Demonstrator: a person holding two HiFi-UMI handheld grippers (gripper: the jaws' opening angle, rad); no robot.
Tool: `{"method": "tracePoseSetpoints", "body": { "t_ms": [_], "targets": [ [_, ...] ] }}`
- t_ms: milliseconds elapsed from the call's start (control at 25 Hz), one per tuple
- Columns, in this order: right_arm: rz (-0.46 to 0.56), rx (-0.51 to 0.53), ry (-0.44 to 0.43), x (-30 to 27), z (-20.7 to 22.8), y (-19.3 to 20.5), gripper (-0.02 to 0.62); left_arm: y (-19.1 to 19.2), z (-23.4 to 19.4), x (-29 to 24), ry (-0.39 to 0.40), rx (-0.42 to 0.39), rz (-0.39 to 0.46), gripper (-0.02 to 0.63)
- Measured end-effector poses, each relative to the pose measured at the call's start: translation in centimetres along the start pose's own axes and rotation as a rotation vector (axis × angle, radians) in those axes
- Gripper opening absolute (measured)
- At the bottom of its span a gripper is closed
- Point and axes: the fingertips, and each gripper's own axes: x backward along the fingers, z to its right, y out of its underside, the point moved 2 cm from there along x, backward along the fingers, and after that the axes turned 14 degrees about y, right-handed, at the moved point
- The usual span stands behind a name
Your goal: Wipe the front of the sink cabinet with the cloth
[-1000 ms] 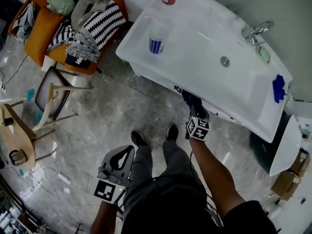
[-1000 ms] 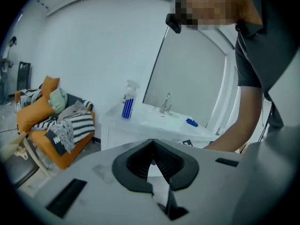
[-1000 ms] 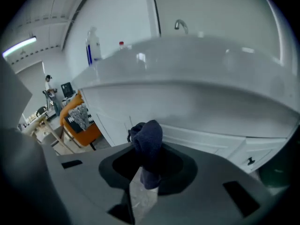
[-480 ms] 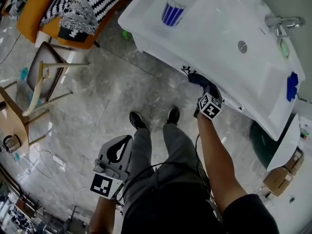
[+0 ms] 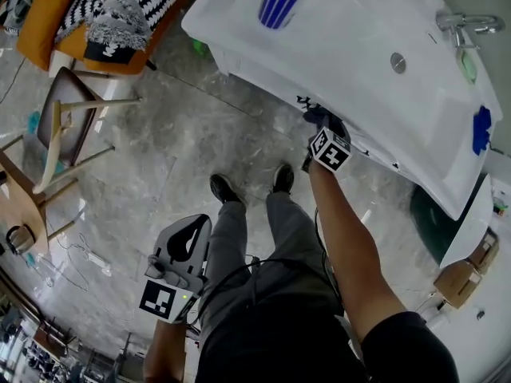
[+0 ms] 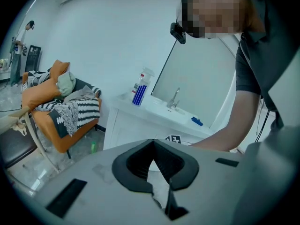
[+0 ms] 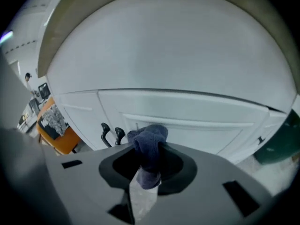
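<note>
Two claws show, and only one carries anything. The right claw [image 7: 146, 170] is clamped on the cloth [image 7: 149, 142], a dark blue, nubbly piece bunched into a thick fold. The fold's rounded end stands up past the claw tips and a narrower tail hangs down between them. Just beyond the cloth is the white front of the sink cabinet [image 7: 197, 111], with framed door panels and two black handles [image 7: 110, 135] to the cloth's left. Whether the cloth touches the panel cannot be told.

From the head view, the right claw [image 5: 321, 126] reaches under the near edge of the white desk [image 5: 343, 62] that holds the sink, with the cloth [image 5: 318, 116] dark against the cabinet. On the desk a blue-striped cup [image 5: 277, 5] stands at the far left and a faucet [image 5: 463, 24] at the far right.

The left claw [image 5: 192, 244] hangs low at the person's left side over the grey marbled floor [image 5: 160, 158], well apart from the cabinet. Its jaws meet at the tips with nothing between them [image 6: 153, 146].
</note>
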Motion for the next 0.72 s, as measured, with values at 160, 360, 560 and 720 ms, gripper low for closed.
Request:
{"method": "tracePoseSetpoints", "body": {
  "t_ms": [160,360,560,720],
  "targets": [
    [-0.011,-0.046,0.019,0.7,3.0,-0.2,0.083,0.0,0.3,-0.4,0.012,-0.007,-0.002,0.005],
    [-0.019,-0.001,0.182,0.7,14.0,0.5,0.083,0.0,0.0,-0.9,0.014,0.007,0.013,0.005],
    [-0.044,-0.002,0.2,-0.3,14.0,1.2,0.083,0.6,-0.3,-1.3,0.006,0.022,0.01,0.005],
    [-0.074,-0.038,0.108,-1.2,7.2,1.6,0.083,0.5,0.0,-1.7,0.003,0.019,0.003,0.005]
  ]
}}
